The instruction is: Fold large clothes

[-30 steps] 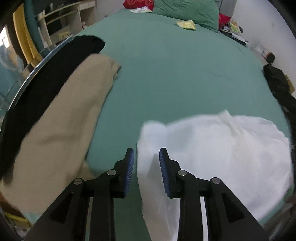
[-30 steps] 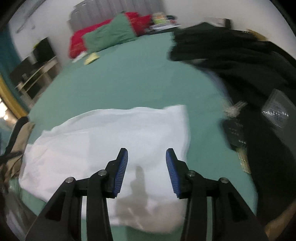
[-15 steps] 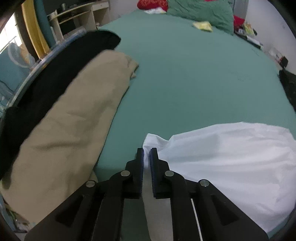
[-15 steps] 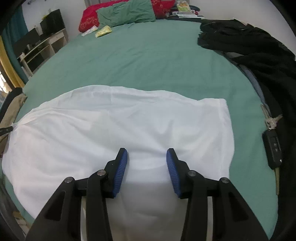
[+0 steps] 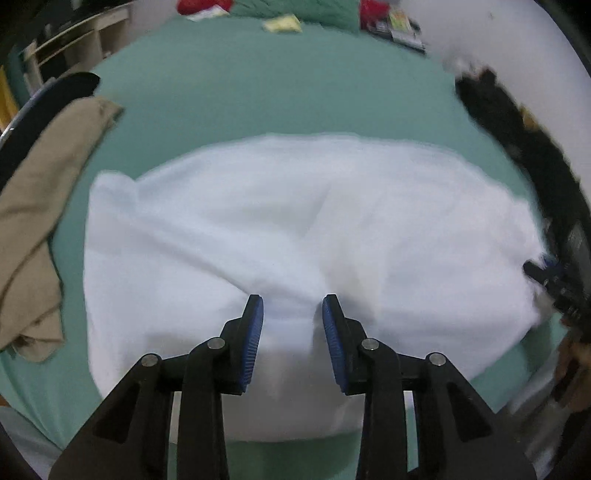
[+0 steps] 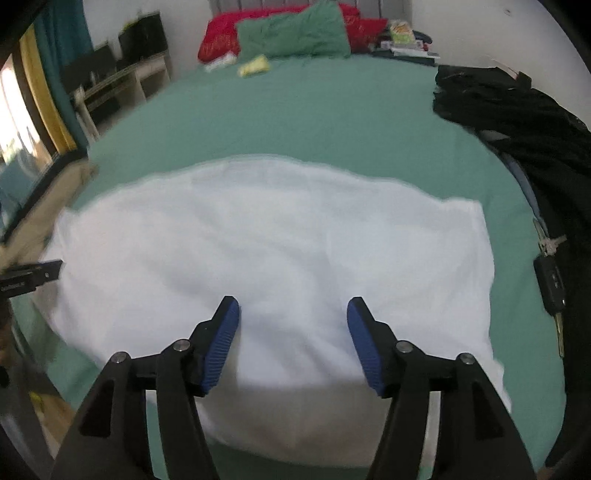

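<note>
A large white garment lies spread on the green bed, reaching the near edge. It also shows in the right wrist view. My left gripper is open and empty, hovering over the garment's near middle. My right gripper is open wide and empty, above the garment's near edge. The right gripper's tip shows at the far right of the left wrist view. The left gripper's tip shows at the left edge of the right wrist view.
A beige garment over black cloth lies on the bed's left. Black clothes are piled on the right, with keys and a car fob beside them. Pillows and a yellow packet lie at the far end.
My left gripper let go of the white garment's left corner, opened, and moved right over the garment's middle. My right gripper opened a little wider and stayed over the near edge.
</note>
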Available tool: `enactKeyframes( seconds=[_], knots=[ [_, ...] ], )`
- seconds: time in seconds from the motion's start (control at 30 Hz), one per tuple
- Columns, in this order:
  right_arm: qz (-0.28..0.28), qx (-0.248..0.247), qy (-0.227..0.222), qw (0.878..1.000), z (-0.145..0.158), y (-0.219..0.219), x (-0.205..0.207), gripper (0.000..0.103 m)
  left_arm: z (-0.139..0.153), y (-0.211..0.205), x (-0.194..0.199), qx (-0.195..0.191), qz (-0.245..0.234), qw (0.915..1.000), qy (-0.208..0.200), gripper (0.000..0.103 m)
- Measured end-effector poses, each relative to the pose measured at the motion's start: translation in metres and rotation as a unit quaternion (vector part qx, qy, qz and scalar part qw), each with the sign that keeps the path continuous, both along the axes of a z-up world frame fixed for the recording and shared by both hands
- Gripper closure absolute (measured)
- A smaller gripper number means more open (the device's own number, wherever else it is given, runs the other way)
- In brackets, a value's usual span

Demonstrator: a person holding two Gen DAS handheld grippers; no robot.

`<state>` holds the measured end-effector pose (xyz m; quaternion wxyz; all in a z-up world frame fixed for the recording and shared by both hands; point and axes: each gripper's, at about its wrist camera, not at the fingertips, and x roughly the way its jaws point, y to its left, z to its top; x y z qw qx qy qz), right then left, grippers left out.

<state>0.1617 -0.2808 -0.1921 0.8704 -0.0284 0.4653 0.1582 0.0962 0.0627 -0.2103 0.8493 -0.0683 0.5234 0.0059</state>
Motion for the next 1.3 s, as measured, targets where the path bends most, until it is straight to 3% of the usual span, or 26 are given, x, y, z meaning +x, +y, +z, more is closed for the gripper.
enactKeyframes(
  seconds=[0.03,0.13,0.23,0.3,0.37,0.5,0.7,1.0,1.3],
  knots=[
    [0.001,-0.008,0.005,1.000,-0.005,-0.002,-0.004,0.030,-0.003,-0.002,-0.005,0.016,-0.004,0.9998,-0.011,0.068],
    [-0.003,-0.027,0.004,1.000,-0.008,-0.009,-0.015,0.022,-0.001,-0.007,-0.012,0.050,-0.013,0.9986,-0.014,0.068],
    [-0.020,-0.049,0.006,0.999,-0.004,-0.018,-0.022,0.021,0.005,-0.003,-0.019,0.050,0.008,0.9987,-0.006,0.067],
    [-0.036,-0.052,0.001,0.998,0.003,-0.025,-0.030,0.021,0.014,-0.007,-0.038,0.030,0.020,0.9993,-0.014,0.067],
    [-0.051,-0.037,-0.006,0.998,0.012,-0.032,-0.042,0.021,0.025,-0.009,-0.052,-0.005,0.026,0.9991,-0.032,0.067],
    [-0.081,0.024,-0.002,0.996,0.023,-0.048,-0.065,0.021,0.047,-0.027,-0.059,-0.034,0.031,0.9969,-0.064,0.067],
    [-0.086,0.104,0.040,0.990,0.013,-0.052,-0.097,0.020,0.050,-0.057,-0.057,-0.038,0.009,0.9962,-0.077,0.067],
    [-0.088,0.159,0.069,0.981,-0.011,-0.046,-0.064,0.020,0.039,-0.089,-0.028,-0.053,-0.021,0.9954,-0.076,0.067],
    [-0.111,0.203,0.068,0.970,-0.018,-0.048,-0.041,0.020,0.029,-0.100,0.005,-0.047,-0.017,0.9958,-0.077,0.067]
  ],
)
